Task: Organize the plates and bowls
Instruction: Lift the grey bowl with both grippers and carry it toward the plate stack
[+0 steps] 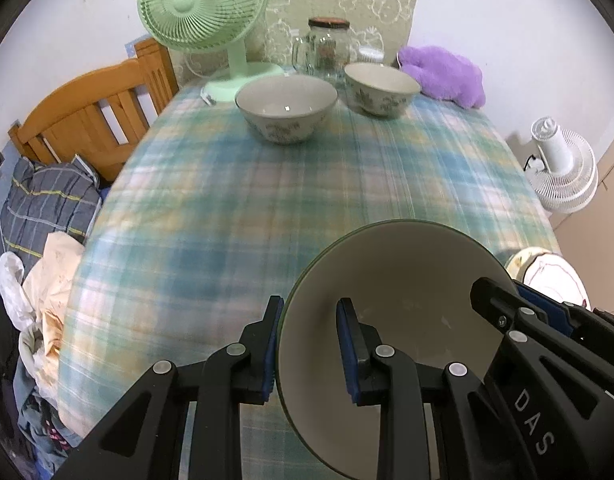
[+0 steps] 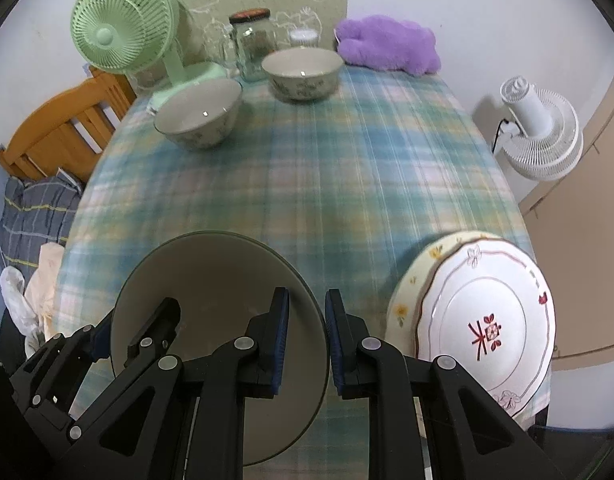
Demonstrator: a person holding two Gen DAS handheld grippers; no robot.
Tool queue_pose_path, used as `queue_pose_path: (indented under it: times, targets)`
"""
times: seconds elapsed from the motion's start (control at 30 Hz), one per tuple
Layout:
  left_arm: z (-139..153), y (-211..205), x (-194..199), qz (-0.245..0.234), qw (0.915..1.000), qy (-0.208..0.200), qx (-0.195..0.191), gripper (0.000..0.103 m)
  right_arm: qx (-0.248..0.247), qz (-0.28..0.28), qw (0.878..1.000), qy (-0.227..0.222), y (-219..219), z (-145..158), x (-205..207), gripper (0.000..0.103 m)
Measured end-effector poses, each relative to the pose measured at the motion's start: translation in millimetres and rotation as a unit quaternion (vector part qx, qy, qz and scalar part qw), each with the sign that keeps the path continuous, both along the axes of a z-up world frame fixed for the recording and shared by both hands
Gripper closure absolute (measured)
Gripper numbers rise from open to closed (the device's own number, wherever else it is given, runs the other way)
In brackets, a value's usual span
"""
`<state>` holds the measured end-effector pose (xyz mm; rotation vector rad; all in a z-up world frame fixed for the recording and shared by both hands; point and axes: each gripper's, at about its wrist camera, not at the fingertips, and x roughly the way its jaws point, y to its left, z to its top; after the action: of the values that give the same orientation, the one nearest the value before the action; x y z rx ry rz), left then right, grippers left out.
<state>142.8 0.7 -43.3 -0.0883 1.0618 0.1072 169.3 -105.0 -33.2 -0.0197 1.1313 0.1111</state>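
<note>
I carry one large cream bowl (image 1: 407, 300) (image 2: 211, 272) between both grippers, above the near part of the plaid table (image 1: 307, 200). My left gripper (image 1: 309, 350) is shut on its left rim. The right gripper (image 2: 305, 340) is shut on its right rim; it also shows in the left wrist view (image 1: 507, 312). Two flowered bowls stand apart at the far end, one to the left (image 1: 286, 108) (image 2: 199, 114) and one to the right (image 1: 381, 88) (image 2: 302, 72). A white plate (image 2: 487, 320) lies on a yellow-rimmed plate (image 2: 407, 300) at the near right edge.
Along the far edge stand a green desk fan (image 1: 199, 12), glass jars (image 1: 327, 48) and a purple plush (image 1: 443, 72). A wooden headboard (image 1: 87, 120) and piled clothes (image 1: 47, 260) lie left of the table. A white fan (image 2: 539, 132) is on the right.
</note>
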Motion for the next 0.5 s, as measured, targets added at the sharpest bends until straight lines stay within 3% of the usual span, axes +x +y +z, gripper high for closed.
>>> queue_pose_path:
  times: [0.5]
  targets:
    - [-37.1,-1.1,3.8,0.006,0.9994,0.034,-0.005,0.079,-0.004,0.003,0.999,0.041,-2.1,-41.3,8.3,0.081]
